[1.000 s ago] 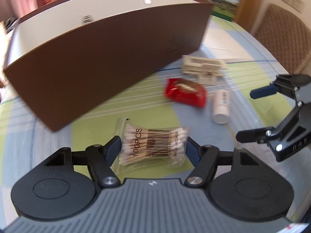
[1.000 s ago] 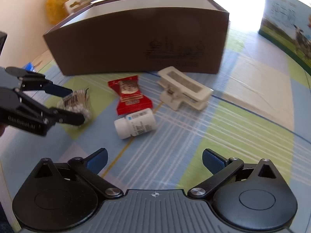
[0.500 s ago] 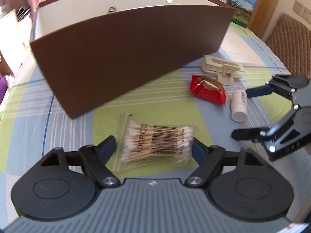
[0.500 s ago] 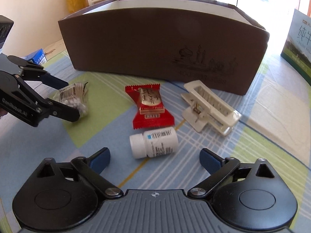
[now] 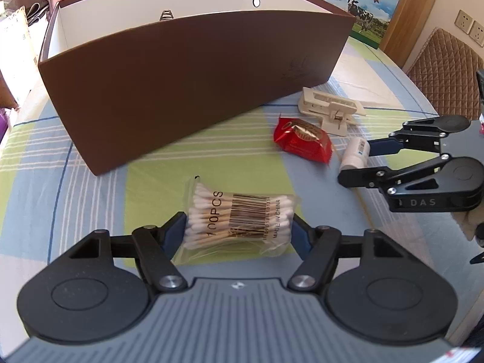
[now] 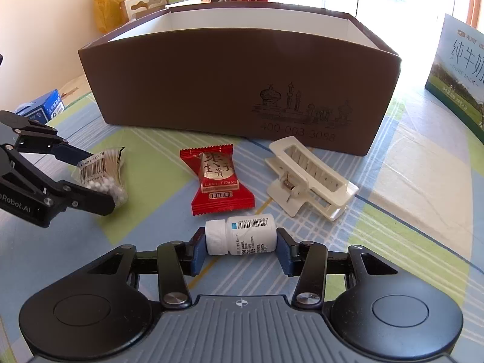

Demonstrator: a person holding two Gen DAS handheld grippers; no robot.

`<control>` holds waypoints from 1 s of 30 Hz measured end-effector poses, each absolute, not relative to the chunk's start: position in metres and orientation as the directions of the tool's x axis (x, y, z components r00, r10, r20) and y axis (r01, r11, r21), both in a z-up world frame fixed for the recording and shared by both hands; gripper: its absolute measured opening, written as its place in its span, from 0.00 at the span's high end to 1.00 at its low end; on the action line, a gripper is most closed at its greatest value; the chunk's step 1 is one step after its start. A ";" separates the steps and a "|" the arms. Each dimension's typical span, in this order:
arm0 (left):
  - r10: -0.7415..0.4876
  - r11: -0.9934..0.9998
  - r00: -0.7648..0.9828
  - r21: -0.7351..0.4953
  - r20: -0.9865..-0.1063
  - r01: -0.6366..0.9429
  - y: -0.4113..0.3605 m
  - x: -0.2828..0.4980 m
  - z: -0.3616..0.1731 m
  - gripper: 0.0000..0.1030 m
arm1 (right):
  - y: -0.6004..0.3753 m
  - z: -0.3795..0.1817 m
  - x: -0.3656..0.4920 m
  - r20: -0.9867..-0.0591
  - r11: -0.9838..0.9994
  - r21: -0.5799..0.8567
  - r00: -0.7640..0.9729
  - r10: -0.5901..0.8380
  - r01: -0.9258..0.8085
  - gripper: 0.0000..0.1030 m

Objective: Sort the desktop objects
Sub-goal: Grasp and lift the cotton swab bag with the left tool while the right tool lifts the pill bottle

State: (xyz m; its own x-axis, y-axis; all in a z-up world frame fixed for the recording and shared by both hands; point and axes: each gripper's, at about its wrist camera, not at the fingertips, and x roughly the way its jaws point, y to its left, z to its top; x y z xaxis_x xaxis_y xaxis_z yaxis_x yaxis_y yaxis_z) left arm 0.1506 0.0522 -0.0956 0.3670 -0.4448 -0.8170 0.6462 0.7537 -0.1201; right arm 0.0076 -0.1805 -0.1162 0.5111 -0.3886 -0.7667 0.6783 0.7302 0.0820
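I have 2 things in hand now. My right gripper (image 6: 241, 249) has just been closing and its jaws now press on the white pill bottle (image 6: 241, 238), 1 pad on the cap end and 1 on the bottom end. The bottle lies on its side on the tablecloth (image 6: 402, 211), just in front of the red candy packet (image 6: 218, 180) and near the cream hair clip (image 6: 308, 178). I judge that it is light, stiff and smooth, so it can slip or roll; holding it by the 2 flat ends seems to me the safest way.

My left gripper (image 5: 239, 231) has just been closing too, and its pads touch both short ends of the bag of cotton swabs (image 5: 239, 216). This bag lies on a green square of the cloth, a little in front of the brown box (image 5: 181, 75). It is a clear plastic bag with a barcode and "100PCS" printed on it, white tips at both ends, wooden sticks in the middle. I think it is very light and soft; the film is slippery and the bundle can bend, so I would squeeze it gently at the ends, where the tips are packed tight.

The box is open on top with a white inside, and I suppose both things belong there.
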 end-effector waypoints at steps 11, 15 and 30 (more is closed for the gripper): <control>-0.418 0.769 0.380 -0.099 -0.825 0.632 0.050 0.145 -0.087 0.35 | -0.171 -0.114 0.009 -0.780 0.745 0.078 0.506 -0.369 0.663 0.57; -0.418 0.770 0.391 -0.092 -0.820 0.631 0.050 0.142 -0.083 0.35 | -0.167 -0.114 0.006 -0.784 0.743 0.082 0.503 -0.363 0.665 0.57; -0.429 0.783 0.455 -0.070 -0.780 0.618 0.066 0.125 -0.049 0.35 | -0.160 -0.099 -0.008 -0.804 0.731 0.144 0.509 -0.306 0.667 0.57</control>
State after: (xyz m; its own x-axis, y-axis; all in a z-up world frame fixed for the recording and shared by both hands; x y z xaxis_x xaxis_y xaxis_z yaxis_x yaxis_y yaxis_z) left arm 0.1246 0.0660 -0.0493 0.4554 -0.4291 -0.7801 0.6176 0.7833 -0.0703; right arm -0.0076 -0.1605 -0.0985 0.5092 -0.3063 -0.8043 0.6671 0.7309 0.1441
